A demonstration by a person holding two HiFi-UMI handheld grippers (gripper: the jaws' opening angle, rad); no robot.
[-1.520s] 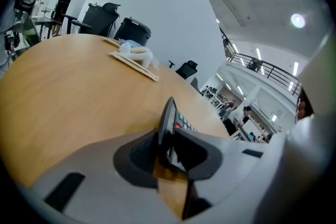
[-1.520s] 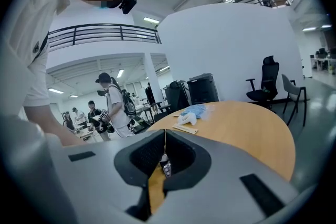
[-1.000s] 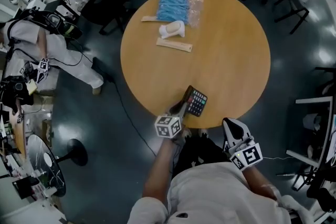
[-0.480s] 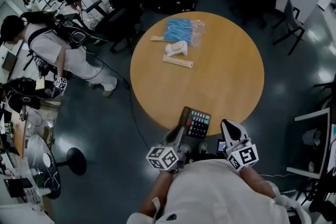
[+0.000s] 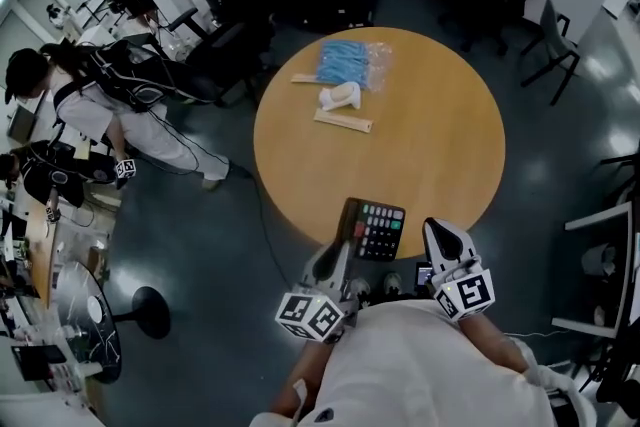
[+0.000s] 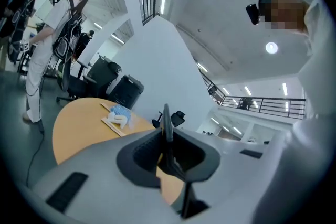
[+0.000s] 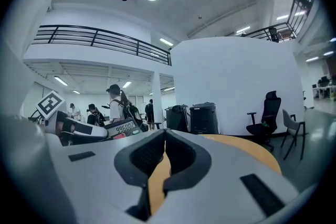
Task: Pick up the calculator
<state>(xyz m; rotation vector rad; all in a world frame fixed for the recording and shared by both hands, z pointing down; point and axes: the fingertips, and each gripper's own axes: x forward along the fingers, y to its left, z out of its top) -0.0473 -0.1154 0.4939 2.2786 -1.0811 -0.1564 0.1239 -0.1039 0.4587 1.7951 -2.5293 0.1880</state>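
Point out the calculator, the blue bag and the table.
calculator (image 5: 380, 230), head view, on its keypad.
blue bag (image 5: 345, 63), head view, on its middle.
table (image 5: 440, 135), head view, on bare top.

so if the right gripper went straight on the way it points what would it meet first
Nothing close: the right gripper, jaws shut and empty, points over the round table. The way looks free up to the black cabinets by the far wall, though depth is unclear.

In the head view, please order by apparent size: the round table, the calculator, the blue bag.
Largest: table. The blue bag and calculator look alike; the calculator is held nearer the camera, so I leave them unranked.
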